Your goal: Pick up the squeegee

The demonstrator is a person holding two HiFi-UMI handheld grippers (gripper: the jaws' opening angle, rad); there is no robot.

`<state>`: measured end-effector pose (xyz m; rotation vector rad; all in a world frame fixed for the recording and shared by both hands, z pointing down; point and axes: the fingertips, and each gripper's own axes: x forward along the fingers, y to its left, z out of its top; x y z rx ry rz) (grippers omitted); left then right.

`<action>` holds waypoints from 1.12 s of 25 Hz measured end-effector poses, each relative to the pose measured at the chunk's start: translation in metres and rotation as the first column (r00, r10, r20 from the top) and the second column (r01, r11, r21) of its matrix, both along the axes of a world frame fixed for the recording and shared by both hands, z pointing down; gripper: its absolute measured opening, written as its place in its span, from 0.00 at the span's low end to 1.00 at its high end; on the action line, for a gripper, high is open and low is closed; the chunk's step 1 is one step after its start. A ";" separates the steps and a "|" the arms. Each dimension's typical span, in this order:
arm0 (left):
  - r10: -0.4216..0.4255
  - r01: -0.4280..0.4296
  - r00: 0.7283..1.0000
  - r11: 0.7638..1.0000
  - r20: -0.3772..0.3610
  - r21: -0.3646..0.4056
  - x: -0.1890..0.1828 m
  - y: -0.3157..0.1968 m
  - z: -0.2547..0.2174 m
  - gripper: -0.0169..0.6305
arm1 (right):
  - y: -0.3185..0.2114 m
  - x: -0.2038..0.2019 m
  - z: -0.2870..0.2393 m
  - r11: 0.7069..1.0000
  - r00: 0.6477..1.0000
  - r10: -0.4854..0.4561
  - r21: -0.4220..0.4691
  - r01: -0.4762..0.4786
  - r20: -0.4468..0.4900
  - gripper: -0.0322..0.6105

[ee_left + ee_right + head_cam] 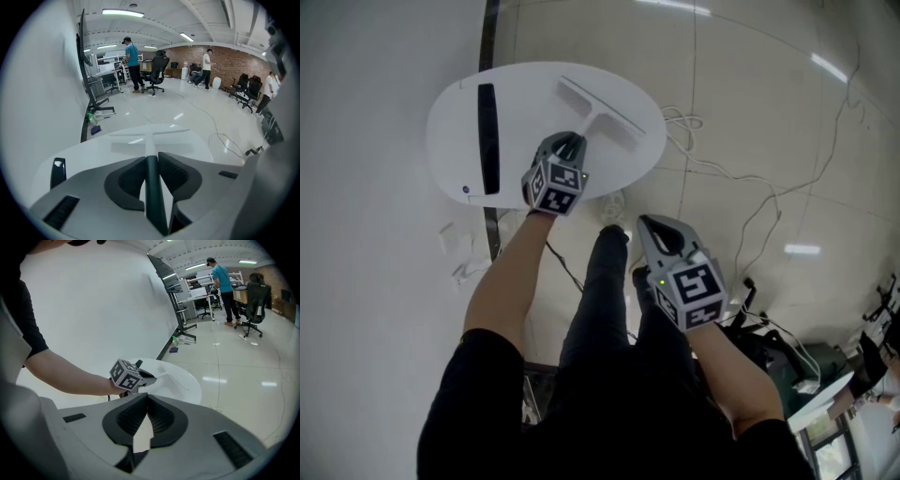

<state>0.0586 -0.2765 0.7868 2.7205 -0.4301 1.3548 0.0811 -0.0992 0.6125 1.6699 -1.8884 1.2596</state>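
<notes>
A white squeegee [602, 114] with a T-shaped blade lies on the round white table [534, 89], blade toward the far right. My left gripper [571, 142] reaches over the table's near edge and is shut on its handle. In the left gripper view the dark handle [153, 187] runs between the pads, and the white shaft and blade [151, 137] stretch ahead over the table [89, 152]. My right gripper [660, 229] hangs over the floor beside the table, shut and empty [146, 397]. From there the left gripper [139, 376] shows over the table [185, 378].
A long black bar [488, 138] lies on the table's left part, also showing as a black piece [57, 171]. A white wall stands at the left, with a black post [492, 234] along it. Cables [750, 192] trail over the glossy floor at the right. People and office chairs [157, 70] are far off.
</notes>
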 end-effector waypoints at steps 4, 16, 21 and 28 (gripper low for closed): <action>-0.037 0.038 0.999 0.999 -0.016 0.035 -0.008 0.002 -0.039 0.17 | 0.008 0.003 -0.027 0.999 0.999 -0.020 0.049 0.021 -0.026 0.05; -0.091 0.125 0.979 0.974 -0.180 0.187 -0.049 0.106 -0.289 0.17 | 0.081 -0.013 -0.181 0.951 0.982 -0.121 0.268 0.157 -0.143 0.05; -0.123 0.177 0.962 0.961 -0.243 0.213 -0.071 0.171 -0.386 0.17 | 0.121 -0.020 -0.236 0.915 0.970 -0.152 0.344 0.210 -0.188 0.05; -0.113 0.192 0.941 0.954 -0.318 0.231 -0.094 0.229 -0.454 0.17 | 0.153 -0.032 -0.279 0.886 0.965 -0.133 0.409 0.217 -0.224 0.05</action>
